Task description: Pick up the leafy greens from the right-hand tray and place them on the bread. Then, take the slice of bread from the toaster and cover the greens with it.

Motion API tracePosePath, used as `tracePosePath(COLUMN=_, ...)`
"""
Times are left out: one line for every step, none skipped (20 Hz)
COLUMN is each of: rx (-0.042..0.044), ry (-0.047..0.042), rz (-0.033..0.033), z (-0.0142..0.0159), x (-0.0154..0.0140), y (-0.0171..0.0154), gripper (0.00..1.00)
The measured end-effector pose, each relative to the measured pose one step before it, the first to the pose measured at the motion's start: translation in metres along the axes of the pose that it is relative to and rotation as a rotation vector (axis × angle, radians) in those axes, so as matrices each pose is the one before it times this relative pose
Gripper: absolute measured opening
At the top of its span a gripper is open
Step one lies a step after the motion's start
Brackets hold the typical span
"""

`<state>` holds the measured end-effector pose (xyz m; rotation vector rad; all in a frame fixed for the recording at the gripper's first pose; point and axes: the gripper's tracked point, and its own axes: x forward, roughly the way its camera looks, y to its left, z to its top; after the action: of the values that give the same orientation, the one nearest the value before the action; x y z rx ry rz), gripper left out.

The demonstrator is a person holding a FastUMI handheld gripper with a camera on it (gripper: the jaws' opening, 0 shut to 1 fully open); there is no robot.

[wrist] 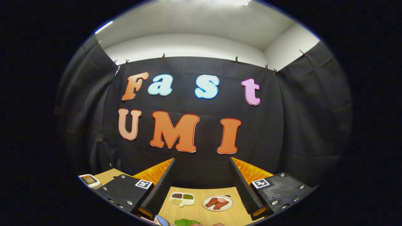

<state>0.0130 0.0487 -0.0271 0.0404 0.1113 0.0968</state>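
Currently listed, from the claw's own view:

Claw (pixel 202 185): raised above the counter (pixel 201 212) and pointed level at the booth's cloth wall. Its fingers (pixel 163 182) stand spread wide apart, with nothing between them and nothing in their hold.

Counter: pale wood, seen low between the fingers and again at far left.

Greens (pixel 186 222): one leafy piece, lying low in the gap between the fingers, nearer the camera than the dishes. Only its upper part shows; what it rests on cannot be told. Just right of it sit two small rounded brownish shapes, too cut off to identify.

Dish (pixel 182 199): white, divided into compartments, on the counter between the fingers, toward the left finger. One compartment holds a dark filling, one a green filling, one a pale filling.

Plate (pixel 218 203): white, round, just right of the dish and apart from it. It carries reddish-brown slices with a pale pink piece on top.

Toaster (pixel 89 180): white, at the counter's far left, beyond the left finger. A brown slice (pixel 89 180) shows in its top.

Blue rim (pixel 161 220): a curved edge by the left finger's base, otherwise hidden.
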Motion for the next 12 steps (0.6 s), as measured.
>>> tracePosePath(rx=0.00381, ry=0.02872, rz=0.00462, z=-0.0097, x=0.0014, y=0.00002, gripper=0.99)
tracePosePath(rx=0.00116, ry=0.03125, rz=0.00674, z=-0.01223, x=0.0022, y=0.00131, gripper=0.99)
tracePosePath(rx=0.00162, ry=0.03324, rz=0.00668, z=-0.01236, x=0.00235, y=0.00173, gripper=0.99)
tracePosePath(rx=0.0, ry=0.03064, rz=0.00447, z=-0.01117, x=0.00275, y=0.00058, gripper=0.99)
tracePosePath(rx=-0.00054, ry=0.0342, rz=0.00461, z=-0.01287, x=0.00347, y=0.00112, gripper=0.99)
tracePosePath(rx=0.00022, ry=0.04742, rz=0.00416, z=-0.01723, x=0.00544, y=0.00082, gripper=0.99)
tracePosePath(rx=0.00576, ry=0.04985, rz=0.00864, z=-0.01839, x=0.00458, y=0.00202, gripper=0.99)
tracePosePath(rx=0.00891, ry=0.05583, rz=0.01099, z=-0.0202, x=0.0041, y=0.00334, gripper=0.99)
tracePosePath(rx=0.00961, ry=0.05471, rz=0.01158, z=-0.01801, x=0.0062, y=0.00252, gripper=0.99)
tracePosePath(rx=0.00521, ry=0.05253, rz=0.00926, z=-0.0171, x=0.00635, y=0.00181, gripper=0.99)
tracePosePath(rx=-0.00166, ry=0.05167, rz=0.00941, z=-0.01784, x=0.00734, y=0.00248, gripper=0.99)
tracePosePath(rx=-0.00482, ry=0.05541, rz=0.00781, z=-0.01862, x=0.0077, y=0.00123, gripper=0.99)
